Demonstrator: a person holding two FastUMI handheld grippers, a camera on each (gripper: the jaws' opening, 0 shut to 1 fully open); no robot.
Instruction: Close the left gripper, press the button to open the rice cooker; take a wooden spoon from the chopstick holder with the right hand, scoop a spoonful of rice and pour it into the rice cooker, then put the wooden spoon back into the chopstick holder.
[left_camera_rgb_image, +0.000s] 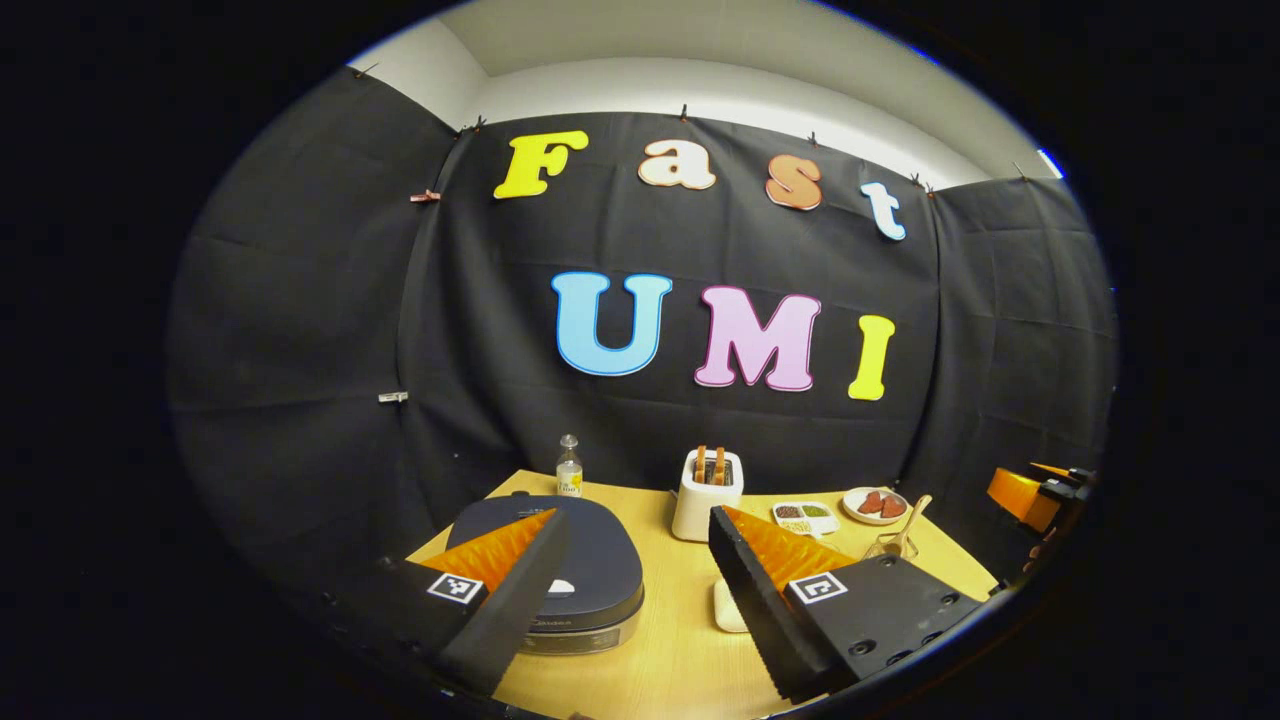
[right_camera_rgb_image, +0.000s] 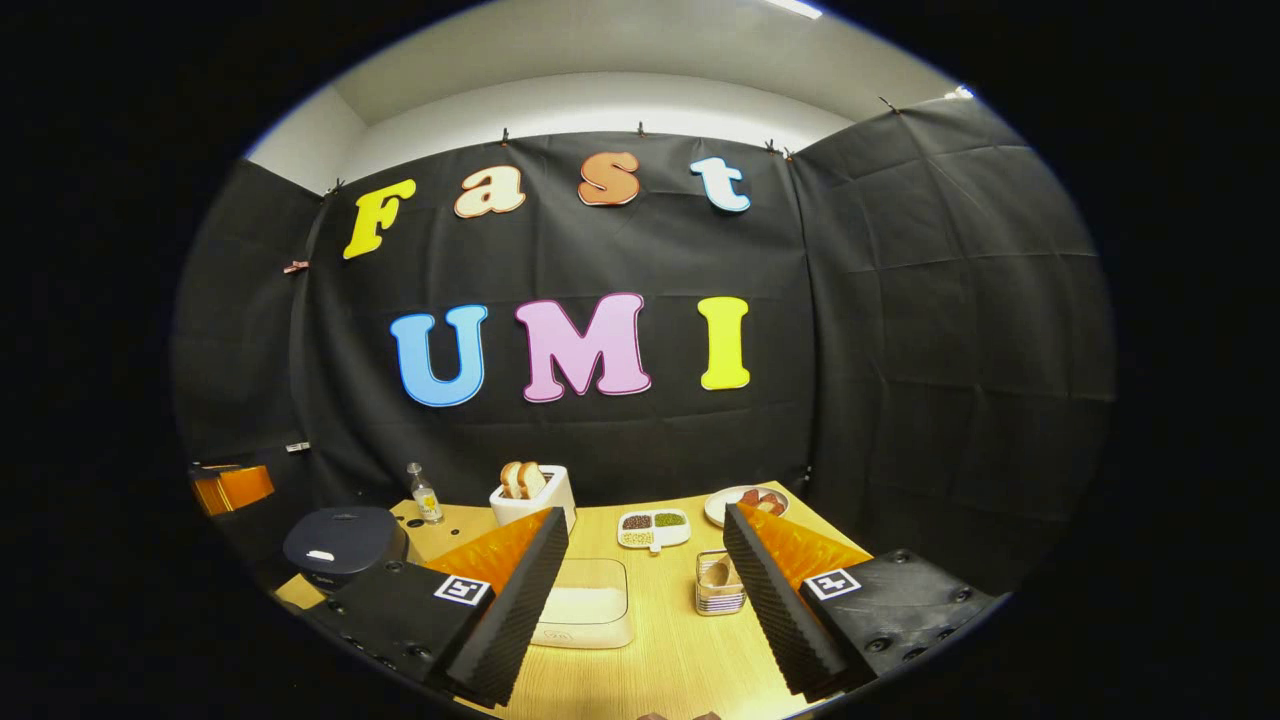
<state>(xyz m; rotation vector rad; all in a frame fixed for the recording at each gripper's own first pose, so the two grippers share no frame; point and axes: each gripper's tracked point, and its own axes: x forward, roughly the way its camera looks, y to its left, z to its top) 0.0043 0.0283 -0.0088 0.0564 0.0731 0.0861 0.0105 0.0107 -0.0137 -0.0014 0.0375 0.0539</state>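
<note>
The dark rice cooker sits with its lid down at the left of the wooden table, partly behind my left gripper's left finger; in the right gripper view the rice cooker stands far left. My left gripper is open above the table, nothing between its fingers. The wooden spoon stands in the wire chopstick holder at the right. My right gripper is open too, with the clear box of rice and the chopstick holder ahead between its fingers.
A white toaster with bread stands at the back, beside a small bottle. A divided dish of grains and a plate with food lie farther back. The other gripper shows at the right edge.
</note>
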